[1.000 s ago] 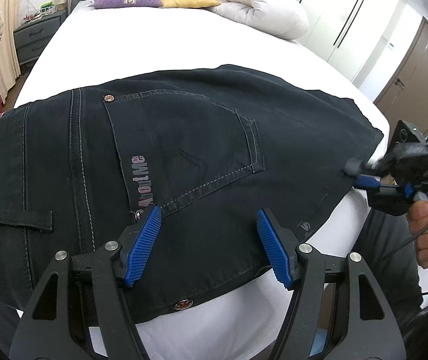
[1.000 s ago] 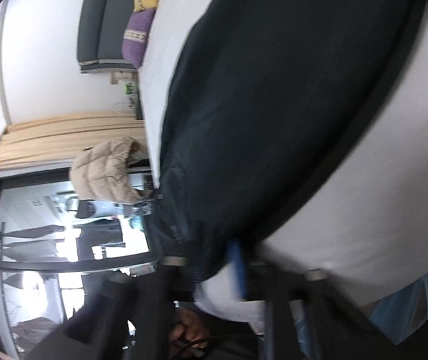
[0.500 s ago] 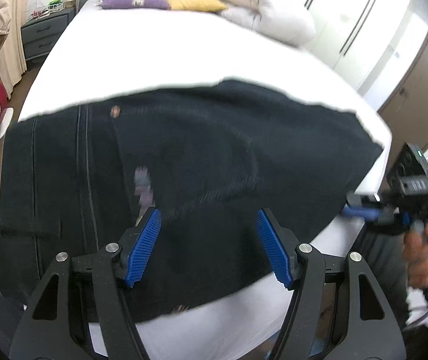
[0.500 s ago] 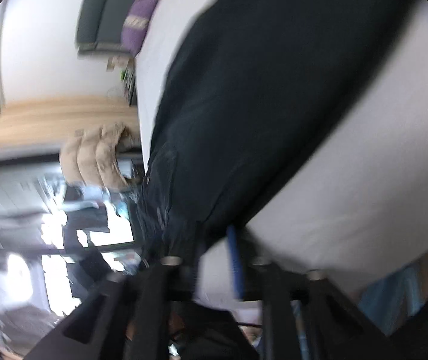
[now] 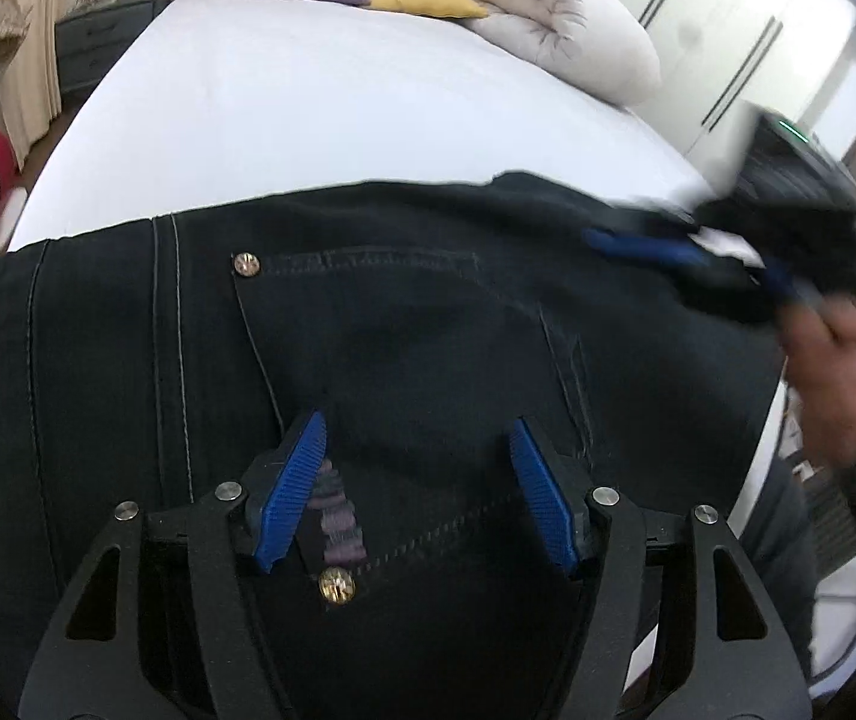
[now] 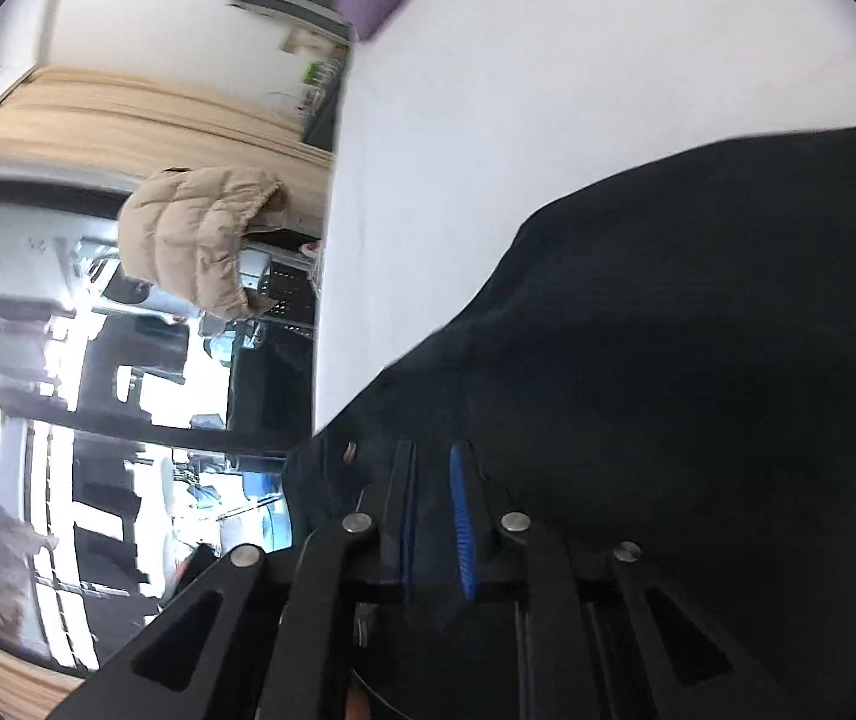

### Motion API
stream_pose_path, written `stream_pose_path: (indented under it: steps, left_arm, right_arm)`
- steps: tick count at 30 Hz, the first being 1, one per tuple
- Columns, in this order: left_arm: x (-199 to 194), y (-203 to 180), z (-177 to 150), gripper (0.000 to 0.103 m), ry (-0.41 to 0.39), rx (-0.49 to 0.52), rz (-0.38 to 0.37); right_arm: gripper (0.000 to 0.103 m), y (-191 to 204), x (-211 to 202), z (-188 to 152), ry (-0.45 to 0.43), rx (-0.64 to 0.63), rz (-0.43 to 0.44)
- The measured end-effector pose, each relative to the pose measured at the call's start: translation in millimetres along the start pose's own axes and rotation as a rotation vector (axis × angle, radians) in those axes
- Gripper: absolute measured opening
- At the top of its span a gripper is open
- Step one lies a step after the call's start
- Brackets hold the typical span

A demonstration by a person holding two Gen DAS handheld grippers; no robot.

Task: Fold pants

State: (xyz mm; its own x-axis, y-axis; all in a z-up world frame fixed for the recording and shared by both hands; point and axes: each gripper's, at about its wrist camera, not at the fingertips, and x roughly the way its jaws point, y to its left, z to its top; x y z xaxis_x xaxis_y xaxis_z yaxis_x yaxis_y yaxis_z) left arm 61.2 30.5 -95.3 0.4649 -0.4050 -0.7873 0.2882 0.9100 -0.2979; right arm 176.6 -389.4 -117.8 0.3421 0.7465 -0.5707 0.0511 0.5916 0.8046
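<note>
The black pants [image 5: 404, 360] lay flat across the near end of the white bed [image 5: 308, 102], waistband to the left, the rear pocket facing up and the leg end running off to the right. They looked like heavy denim: soft enough to drape over itself, thick at the seams and rivets, rough rather than slippery, and in no way fragile. A doubled edge or hem would give the surest hold, since a single layer in the middle would only bunch.

The left gripper [image 5: 416, 480] hung over the pocket with its 2 blue fingers [image 5: 293, 486] well apart and nothing pinched between them; the jaws were closing a little. At the right, the right gripper [image 5: 644, 243], carried by a hand [image 5: 842, 372], had a fold of the leg-end cloth between its jaws, which stood nearly together and were closing; in the blurred wrist view the pads [image 6: 461, 516] seemed to press on the denim.

Against the frame 1 second earlier, the right gripper had left the bed's right edge and travelled up and inward over the pants, bringing the fabric with it. The left gripper had slid forward, so the pocket's lower rivet now sat under it.
</note>
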Motion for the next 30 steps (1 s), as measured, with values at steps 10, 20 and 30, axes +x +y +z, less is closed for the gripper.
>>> stream_pose_path:
  steps: [10, 20, 30]
  left_arm:
    - [1.9, 1.8, -16.0, 0.062, -0.014, 0.027, 0.005]
    - [-5.5, 7.0, -29.6, 0.062, -0.031, 0.027, 0.005]
    - [-4.2, -4.1, -27.4, 0.062, -0.023, 0.032, 0.023]
  right_arm:
    - [0.0, -73.8, 0.4, 67.9, -0.189, 0.168, -0.053]
    - [0.005, -32.1, -16.7, 16.8, -0.154, 0.091, 0.018]
    - [0.0, -165.8, -142.6, -17.6, -0.489, 0.422, 0.03]
